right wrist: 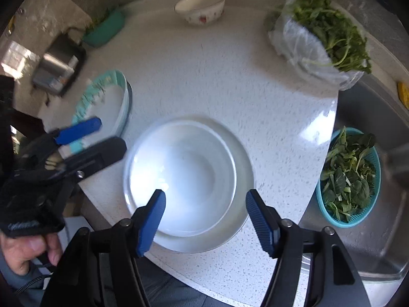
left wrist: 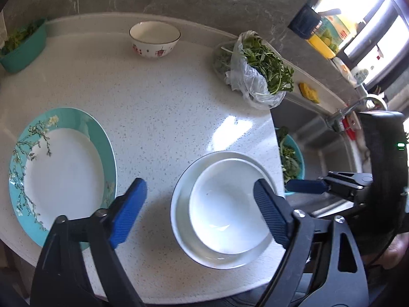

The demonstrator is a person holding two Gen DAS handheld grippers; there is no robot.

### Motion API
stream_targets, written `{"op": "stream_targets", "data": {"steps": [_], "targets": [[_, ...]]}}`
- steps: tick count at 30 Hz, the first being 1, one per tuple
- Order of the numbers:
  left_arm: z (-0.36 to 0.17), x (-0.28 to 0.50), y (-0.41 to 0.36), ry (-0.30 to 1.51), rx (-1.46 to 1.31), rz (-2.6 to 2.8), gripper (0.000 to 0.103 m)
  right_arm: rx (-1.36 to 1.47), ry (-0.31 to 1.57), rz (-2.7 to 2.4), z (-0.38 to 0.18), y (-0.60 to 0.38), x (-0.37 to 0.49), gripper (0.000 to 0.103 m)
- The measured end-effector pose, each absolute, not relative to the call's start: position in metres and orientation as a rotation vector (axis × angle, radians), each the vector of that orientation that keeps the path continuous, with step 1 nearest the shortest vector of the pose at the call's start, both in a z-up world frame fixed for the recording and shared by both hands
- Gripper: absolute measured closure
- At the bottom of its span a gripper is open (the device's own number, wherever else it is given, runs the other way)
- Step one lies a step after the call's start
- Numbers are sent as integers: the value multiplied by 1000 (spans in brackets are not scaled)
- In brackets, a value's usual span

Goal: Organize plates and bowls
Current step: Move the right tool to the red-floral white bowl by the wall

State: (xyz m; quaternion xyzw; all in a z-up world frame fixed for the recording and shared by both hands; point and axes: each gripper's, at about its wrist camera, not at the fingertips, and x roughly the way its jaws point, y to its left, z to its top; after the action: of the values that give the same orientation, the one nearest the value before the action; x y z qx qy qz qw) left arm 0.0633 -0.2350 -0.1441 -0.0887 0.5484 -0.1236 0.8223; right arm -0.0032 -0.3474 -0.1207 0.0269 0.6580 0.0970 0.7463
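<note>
A white bowl point(left wrist: 225, 204) point(right wrist: 184, 176) sits nested inside a wider white bowl point(left wrist: 179, 220) point(right wrist: 242, 179) near the counter's front edge. My left gripper point(left wrist: 199, 189) point(right wrist: 111, 135) hovers open above them, one finger over the bowl and the other over bare counter. My right gripper point(right wrist: 205, 197) is also open, straddling the near rim of the stack from above, with its pads clear of it; one of its blue fingers point(left wrist: 306, 186) shows at the right. A teal-rimmed flowered plate point(left wrist: 64, 174) point(right wrist: 110, 102) lies to the left. A small patterned bowl point(left wrist: 154, 38) point(right wrist: 200, 6) stands at the back.
A plastic bag of greens point(left wrist: 258, 69) point(right wrist: 319, 33) lies at the back right. The steel sink point(right wrist: 370, 230) to the right holds a teal colander of leaves point(right wrist: 350, 176), with a faucet point(left wrist: 340, 117) behind. A teal basket point(left wrist: 23, 48) is at the back left. A person's hand point(right wrist: 28, 250) grips the left tool.
</note>
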Motion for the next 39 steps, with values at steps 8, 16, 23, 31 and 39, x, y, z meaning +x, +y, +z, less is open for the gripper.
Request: {"op": "stream_targets", "data": {"steps": [8,16,23,31,39], "targets": [[-84,113,-218,1010,92,-392,17,306,871,382,-15,-381,37,0],[-74,258,-147,1008,71,-293,17,310,954,276,-57,-356,157,0],[-141,373,-131,1165,163,-287,17,252,1094,169,-114,-327,245,9],[-194,430,-120,1227,133,-301,17,295,1209,55,-168,-330,286,18],[-217,456,-116,1203,235,-247,17,300,1278,-16,-198,-331,311,29]]}}
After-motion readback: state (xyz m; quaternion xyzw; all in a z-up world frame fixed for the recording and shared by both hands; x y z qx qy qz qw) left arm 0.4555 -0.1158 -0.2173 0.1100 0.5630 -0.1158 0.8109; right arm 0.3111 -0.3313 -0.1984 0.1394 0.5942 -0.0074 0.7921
